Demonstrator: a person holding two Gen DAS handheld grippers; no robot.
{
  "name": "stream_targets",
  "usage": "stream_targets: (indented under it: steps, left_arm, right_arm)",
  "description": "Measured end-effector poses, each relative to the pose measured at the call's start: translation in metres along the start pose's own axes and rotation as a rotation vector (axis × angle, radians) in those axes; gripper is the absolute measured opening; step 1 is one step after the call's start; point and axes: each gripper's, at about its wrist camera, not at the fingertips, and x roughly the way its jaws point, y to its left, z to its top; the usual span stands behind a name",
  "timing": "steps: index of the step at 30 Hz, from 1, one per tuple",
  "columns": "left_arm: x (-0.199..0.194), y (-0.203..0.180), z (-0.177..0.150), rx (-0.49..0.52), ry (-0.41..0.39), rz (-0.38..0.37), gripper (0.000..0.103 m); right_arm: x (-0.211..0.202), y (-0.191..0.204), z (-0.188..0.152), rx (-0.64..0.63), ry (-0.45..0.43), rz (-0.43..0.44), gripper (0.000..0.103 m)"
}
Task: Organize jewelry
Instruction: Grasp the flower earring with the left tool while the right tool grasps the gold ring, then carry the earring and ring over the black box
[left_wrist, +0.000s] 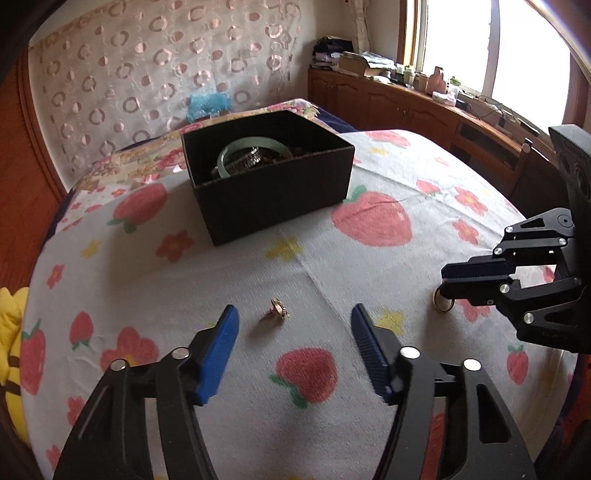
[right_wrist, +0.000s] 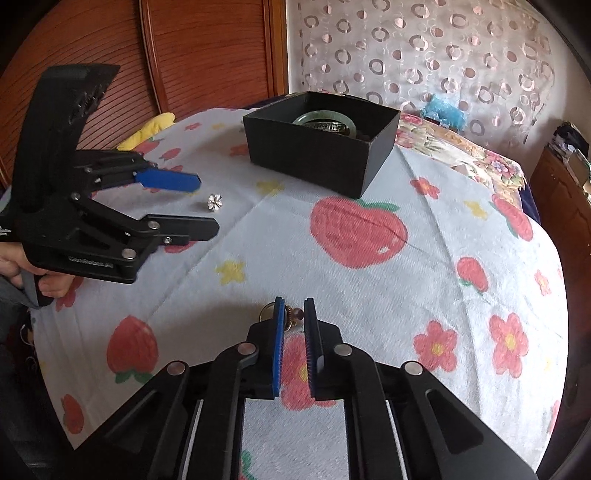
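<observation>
Item one: flower ring (left_wrist: 275, 313), lower middle of the left wrist view, lying on the strawberry bedspread (left_wrist: 332, 258). Small, light, hard metal, likely slippery; the soft cloth gives under it, so I judge it best pinched across the band, low down. It lies between the tips of my left fingers (left_wrist: 291, 317), nearer the left one and touching neither. Those fingers stand apart, holding nothing.

Item two: gold ring (right_wrist: 291, 314), lower middle of the right wrist view. Equally light and stiff, with a small ornament that could twist out of a shallow pinch. My right fingers (right_wrist: 294, 308) are nearly together, with it at their tips; they appear to be clamped on it, the band showing to the left of the blue pad.

Item three: black box (left_wrist: 273, 192), upper middle, well beyond both rings, already holding a green bangle (left_wrist: 255, 149).
</observation>
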Motion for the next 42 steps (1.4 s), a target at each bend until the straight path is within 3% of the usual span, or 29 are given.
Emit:
stream_targets:
  steps: [4,11,15,27,42]
  left_arm:
    - [0.006,0.001,0.001,-0.006,0.012,-0.01,0.043]
    - [0.012,0.003,0.005,-0.004,0.009,0.011,0.033]
    - [0.011,0.005,0.005,-0.008,0.005,0.016,0.013]
    - [-0.001,0.002,0.005,-0.007,-0.026,0.016,0.013]
    - [-0.024,0.007,0.033,-0.014,-0.096,0.036,0.008]
  right_arm:
    - [-0.004,-0.001,0.002,0.006,-0.019,-0.001,0.011]
    - [-0.009,-0.001,0.002,0.005,-0.035,0.002,0.012]
    - [-0.009,0.001,0.003,0.004,-0.038,0.002,0.012]
    - [-0.014,-0.003,0.017,0.006,-0.066,-0.01,0.012]
    - [-0.001,-0.031,0.095,0.043,-0.141,-0.028,0.012]
